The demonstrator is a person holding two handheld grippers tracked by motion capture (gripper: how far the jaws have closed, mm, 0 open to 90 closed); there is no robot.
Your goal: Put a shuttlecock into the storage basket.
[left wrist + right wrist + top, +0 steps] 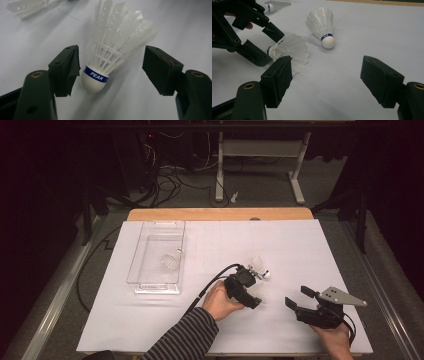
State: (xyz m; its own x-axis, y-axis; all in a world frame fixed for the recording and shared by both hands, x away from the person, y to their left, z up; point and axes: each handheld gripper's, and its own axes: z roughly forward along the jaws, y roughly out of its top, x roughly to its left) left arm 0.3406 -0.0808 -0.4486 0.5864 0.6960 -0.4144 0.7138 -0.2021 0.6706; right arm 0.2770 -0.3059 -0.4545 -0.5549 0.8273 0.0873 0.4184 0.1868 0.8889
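Observation:
A white feather shuttlecock (110, 47) with a blue PEAK band lies on the white table sheet (300, 245), cork toward the camera. My left gripper (111, 51) is open, one jaw on each side of it and neither touching. In the right gripper view that shuttlecock (290, 47) sits between the left gripper's jaws (265, 43). A second shuttlecock (322, 23) lies just beyond it, also seen in the high view (260, 266). My right gripper (327, 62) stands open and holds nothing, low and to the right (298, 296) of the left gripper (252, 277).
A clear plastic tray (145, 287) sits on the left half of the sheet with a third shuttlecock (170, 262) inside. A black cable (210, 282) trails from the left gripper. The wooden table edge (220, 214) runs along the far side.

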